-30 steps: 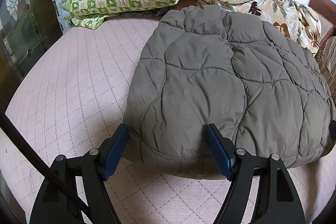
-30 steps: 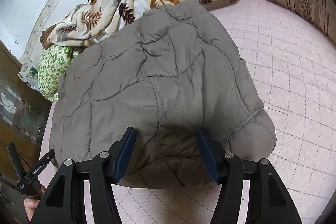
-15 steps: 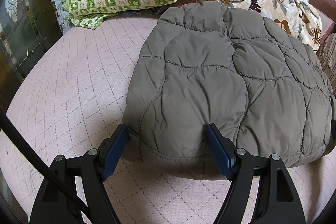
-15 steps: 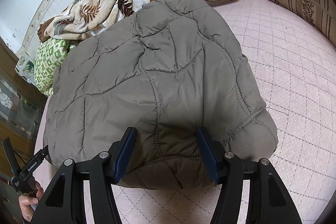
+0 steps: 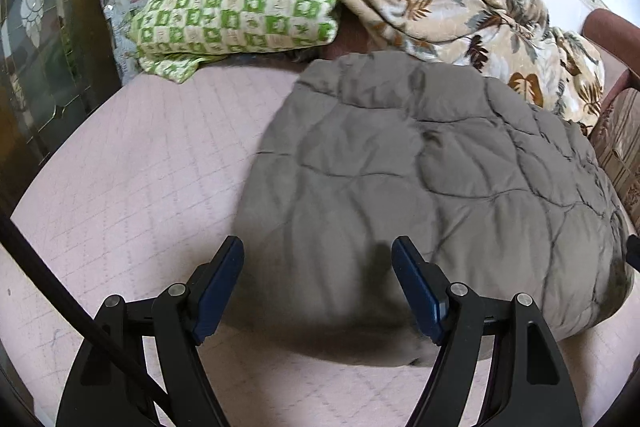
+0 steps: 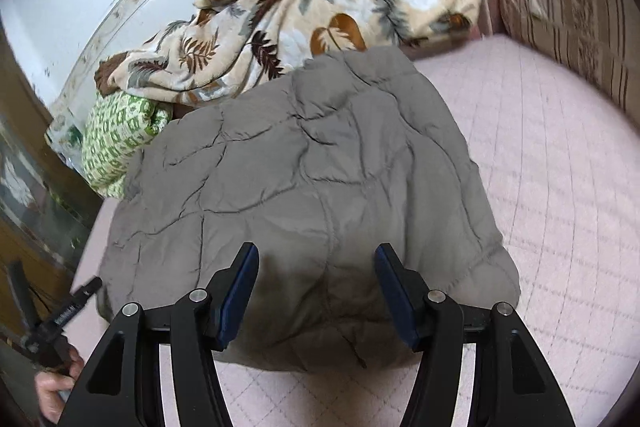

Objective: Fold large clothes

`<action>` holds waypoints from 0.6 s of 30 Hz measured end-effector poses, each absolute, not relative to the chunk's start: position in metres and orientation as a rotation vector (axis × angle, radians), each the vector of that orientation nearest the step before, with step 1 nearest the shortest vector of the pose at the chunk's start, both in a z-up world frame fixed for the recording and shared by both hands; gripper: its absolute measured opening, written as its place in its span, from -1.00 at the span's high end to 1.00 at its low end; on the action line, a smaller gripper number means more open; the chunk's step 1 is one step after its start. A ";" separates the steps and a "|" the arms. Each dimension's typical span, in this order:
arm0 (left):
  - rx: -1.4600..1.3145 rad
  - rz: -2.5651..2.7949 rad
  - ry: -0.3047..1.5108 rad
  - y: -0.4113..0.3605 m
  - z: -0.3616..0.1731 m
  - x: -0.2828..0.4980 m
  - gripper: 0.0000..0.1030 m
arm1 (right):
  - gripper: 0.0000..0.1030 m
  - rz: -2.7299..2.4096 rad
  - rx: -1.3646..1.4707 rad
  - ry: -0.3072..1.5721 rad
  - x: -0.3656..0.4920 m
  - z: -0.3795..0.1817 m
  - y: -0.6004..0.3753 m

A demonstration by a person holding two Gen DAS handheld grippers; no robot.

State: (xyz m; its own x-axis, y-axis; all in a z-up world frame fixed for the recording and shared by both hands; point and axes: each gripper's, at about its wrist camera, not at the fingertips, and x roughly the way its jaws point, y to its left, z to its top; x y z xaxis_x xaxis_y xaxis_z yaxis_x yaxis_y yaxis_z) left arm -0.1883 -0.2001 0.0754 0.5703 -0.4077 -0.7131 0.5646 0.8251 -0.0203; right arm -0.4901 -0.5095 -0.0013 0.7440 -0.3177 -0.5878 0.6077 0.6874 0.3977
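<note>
Grey quilted jacket (image 5: 420, 187) lies folded into a compact block on the pink mattress (image 5: 140, 187). Your left gripper (image 5: 318, 291) and right gripper (image 6: 316, 293) both hang parted above its near edge, gripping nothing, probably because the fold looks finished.

A: Pink quilted bed (image 5: 132, 187) under us, folded grey puffer jacket (image 5: 420, 187) lying right ahead of the left gripper (image 5: 318, 291).

B: Beyond it, a green checked pillow (image 5: 236, 11) and leaf-print blanket (image 6: 320, 11), heaped.

No readable text (label blurred)
</note>
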 end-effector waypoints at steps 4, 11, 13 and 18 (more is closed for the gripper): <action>0.300 -0.587 0.769 -0.226 0.064 -0.199 -0.47 | -0.25 -0.527 0.532 0.556 -0.461 -0.003 -0.492; 0.338 -0.566 0.774 -0.235 0.055 -0.198 -0.48 | -0.27 -0.544 0.438 0.672 -0.435 -0.024 -0.484; 0.342 -0.565 0.770 -0.234 0.055 -0.199 -0.48 | -0.27 -0.538 0.454 0.670 -0.439 -0.024 -0.486; 0.342 -0.565 0.769 -0.232 0.055 -0.199 -0.48 | -0.27 -0.534 0.456 0.666 -0.444 -0.022 -0.486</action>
State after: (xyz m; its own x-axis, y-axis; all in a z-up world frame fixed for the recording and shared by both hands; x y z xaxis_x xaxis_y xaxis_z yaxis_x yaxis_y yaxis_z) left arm -0.1990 -0.2323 0.0550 0.5820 -0.3524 -0.7328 0.5941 0.7997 0.0873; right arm -0.4439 -0.4856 -0.0223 0.6630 -0.3144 -0.6795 0.5949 0.7721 0.2233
